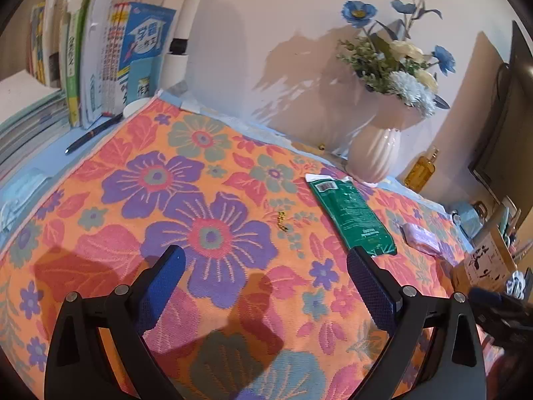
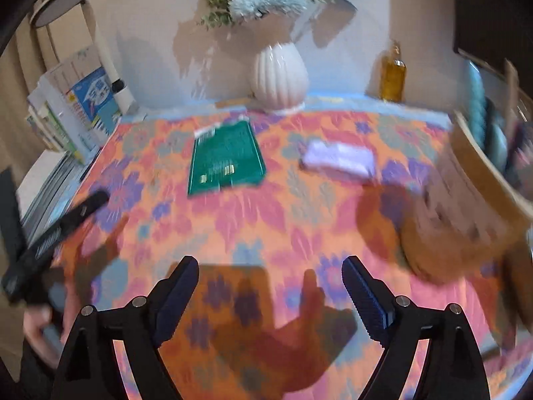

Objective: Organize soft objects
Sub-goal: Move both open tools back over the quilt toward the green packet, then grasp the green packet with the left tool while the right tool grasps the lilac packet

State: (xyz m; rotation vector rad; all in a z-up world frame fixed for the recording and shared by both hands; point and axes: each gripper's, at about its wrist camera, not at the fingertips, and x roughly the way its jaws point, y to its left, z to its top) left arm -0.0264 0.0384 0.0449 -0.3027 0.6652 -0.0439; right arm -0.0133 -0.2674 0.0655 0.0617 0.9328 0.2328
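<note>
I am looking over a table covered by a flowered cloth [image 1: 206, 200] in orange, pink and purple. My left gripper [image 1: 266, 260] hangs over the near part of the cloth with its jaws spread wide and nothing between them. My right gripper [image 2: 269, 273] does the same, jaws released and empty over the cloth; that view is smeared by motion, so fine detail there is lost.

From the left wrist view, the green packet [image 1: 353, 213] lies flat on the cloth at about one o'clock from the gripper, its white barcoded end pointing away. Just beyond its near end, at about two o'clock, sits the small lilac pack [image 1: 423, 238], apart from the green one. From the right wrist view the same green packet [image 2: 226, 156] lies at eleven o'clock and the lilac pack [image 2: 339, 160] at one o'clock.

A white ribbed vase [image 1: 376, 153] of blue and cream flowers stands at the back edge at twelve o'clock to one, with an amber bottle [image 1: 421, 170] just to its right. Books [image 1: 110, 63] stand at ten o'clock against the wall, a pen [image 1: 93, 131] lying before them. At three o'clock stands a brown box [image 2: 466, 206]; what it holds I cannot make out.
</note>
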